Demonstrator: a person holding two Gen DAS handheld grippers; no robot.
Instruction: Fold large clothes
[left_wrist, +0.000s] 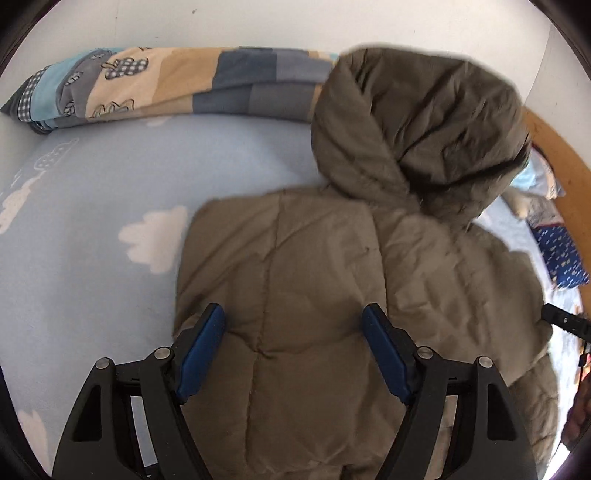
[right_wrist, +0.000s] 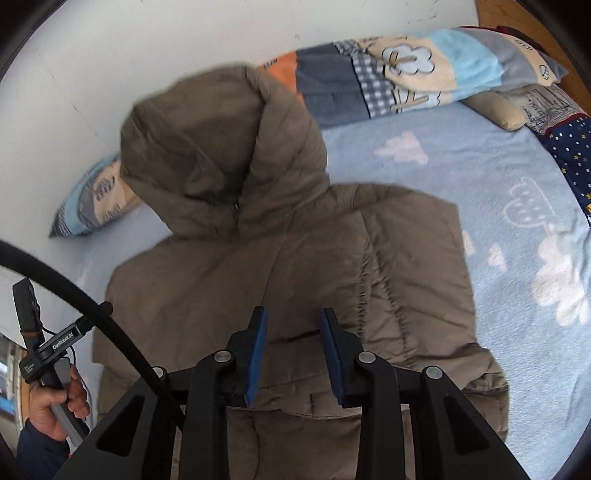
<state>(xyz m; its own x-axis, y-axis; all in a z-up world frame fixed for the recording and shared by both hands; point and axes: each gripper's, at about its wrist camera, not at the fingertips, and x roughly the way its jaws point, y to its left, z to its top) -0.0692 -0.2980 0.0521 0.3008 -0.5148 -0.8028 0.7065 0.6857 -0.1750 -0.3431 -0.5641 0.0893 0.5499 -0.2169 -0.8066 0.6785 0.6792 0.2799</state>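
Note:
A brown padded hooded jacket (left_wrist: 325, 266) lies flat on a light blue cloud-print bed sheet (left_wrist: 92, 206), its hood (left_wrist: 417, 122) towards the wall. Both sleeves look folded in over the body. My left gripper (left_wrist: 293, 314) hovers over the jacket's lower left part, open and empty. In the right wrist view the same jacket (right_wrist: 258, 266) fills the middle, its hood (right_wrist: 207, 155) at the upper left. My right gripper (right_wrist: 293, 317) is above the jacket's lower middle, jaws partly open with nothing between them.
A rolled patchwork blanket (left_wrist: 166, 85) lies along the white wall behind the jacket, also seen in the right wrist view (right_wrist: 399, 74). Pillows (right_wrist: 517, 107) and a navy dotted cloth (right_wrist: 569, 147) lie at the bed's right. The person's hand on the left gripper's handle (right_wrist: 55, 387) is at lower left.

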